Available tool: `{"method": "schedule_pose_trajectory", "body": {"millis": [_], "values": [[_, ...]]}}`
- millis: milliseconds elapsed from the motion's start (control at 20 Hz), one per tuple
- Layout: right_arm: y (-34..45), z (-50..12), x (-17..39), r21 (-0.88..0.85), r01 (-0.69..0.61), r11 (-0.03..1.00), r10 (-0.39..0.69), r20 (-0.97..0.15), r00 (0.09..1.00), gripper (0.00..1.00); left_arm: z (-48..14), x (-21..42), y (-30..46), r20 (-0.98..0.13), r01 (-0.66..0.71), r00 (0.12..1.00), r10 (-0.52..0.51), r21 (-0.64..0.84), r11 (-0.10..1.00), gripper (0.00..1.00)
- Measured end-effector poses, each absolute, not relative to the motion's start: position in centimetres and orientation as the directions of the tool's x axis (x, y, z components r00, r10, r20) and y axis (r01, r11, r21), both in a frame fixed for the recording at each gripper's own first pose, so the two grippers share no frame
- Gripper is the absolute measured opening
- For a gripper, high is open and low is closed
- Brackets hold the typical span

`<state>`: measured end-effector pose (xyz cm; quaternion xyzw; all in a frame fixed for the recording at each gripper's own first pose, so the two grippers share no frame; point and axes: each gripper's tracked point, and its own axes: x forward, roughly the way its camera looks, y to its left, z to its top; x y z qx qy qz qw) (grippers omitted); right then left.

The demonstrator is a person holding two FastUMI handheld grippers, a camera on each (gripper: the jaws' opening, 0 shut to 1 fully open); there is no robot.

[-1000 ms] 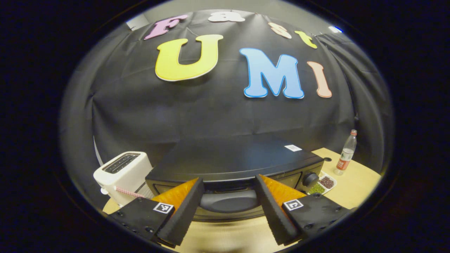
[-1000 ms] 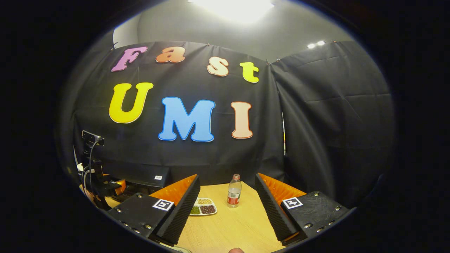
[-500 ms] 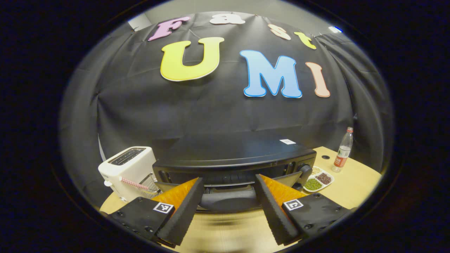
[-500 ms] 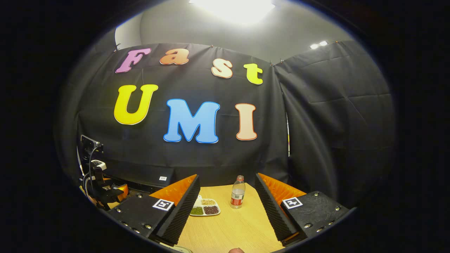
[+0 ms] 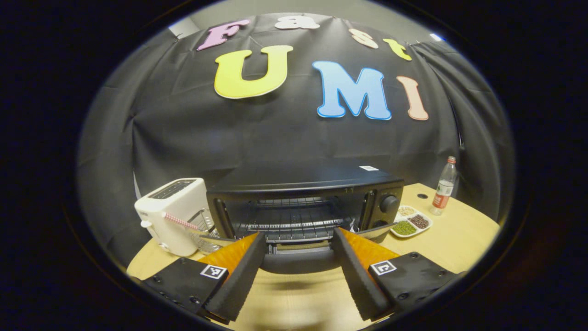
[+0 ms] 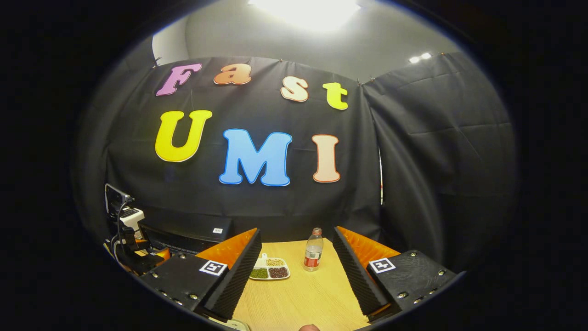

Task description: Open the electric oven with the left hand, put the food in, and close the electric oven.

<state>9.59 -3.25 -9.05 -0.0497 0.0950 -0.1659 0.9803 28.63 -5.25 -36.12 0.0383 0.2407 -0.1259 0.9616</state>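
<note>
The black electric oven (image 5: 304,183) stands in the middle of the left gripper view with its door swung down. Its wire rack (image 5: 294,216) shows inside. The door's dark handle (image 5: 296,261) lies between the fingers of my left gripper (image 5: 298,233), whose jaws stand wide apart and do not press on it. A white divided food tray (image 5: 410,223) with beans sits right of the oven. In the right gripper view my right gripper (image 6: 296,230) is open and holds nothing above the table, with the food tray (image 6: 269,270) just beyond its left finger and the oven (image 6: 188,230) at the far left.
A white toaster (image 5: 172,214) stands left of the oven, with a wire basket beside it. A clear drink bottle (image 5: 443,186) stands at the back right of the wooden table (image 5: 459,239), beyond the tray. The bottle (image 6: 313,250) rises between my right fingers.
The oven door has come down from nearly closed to open as my left gripper drew back with the handle, and the rack came into sight. My right gripper hardly moved.
</note>
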Motion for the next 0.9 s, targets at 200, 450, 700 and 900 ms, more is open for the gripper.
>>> {"method": "schedule_pose_trajectory", "body": {"millis": [200,450,700,900], "values": [[-3.3,-9.2,9.0,-0.127,0.312,0.941,-0.331,-0.176,0.927,0.96,-37.1,26.9,-5.1,-0.493,0.265,0.842,-0.218,0.027,0.964,1.0],[-2.7,-9.8,8.5,-0.122,0.294,0.948,-0.313,-0.193,0.93,0.96,-39.0,24.5,-4.7,-0.539,0.278,0.816,-0.21,0.046,0.959,1.0],[-2.4,-9.8,7.9,-0.126,0.275,0.953,-0.296,-0.197,0.935,0.96,-41.2,22.5,-4.3,-0.587,0.275,0.783,-0.206,0.029,0.961,1.0],[-2.6,-9.7,7.5,-0.126,0.271,0.954,-0.292,-0.197,0.936,0.96,-42.9,21.5,-3.8,-0.629,0.238,0.754,-0.188,-0.005,0.971,0.98]]}}
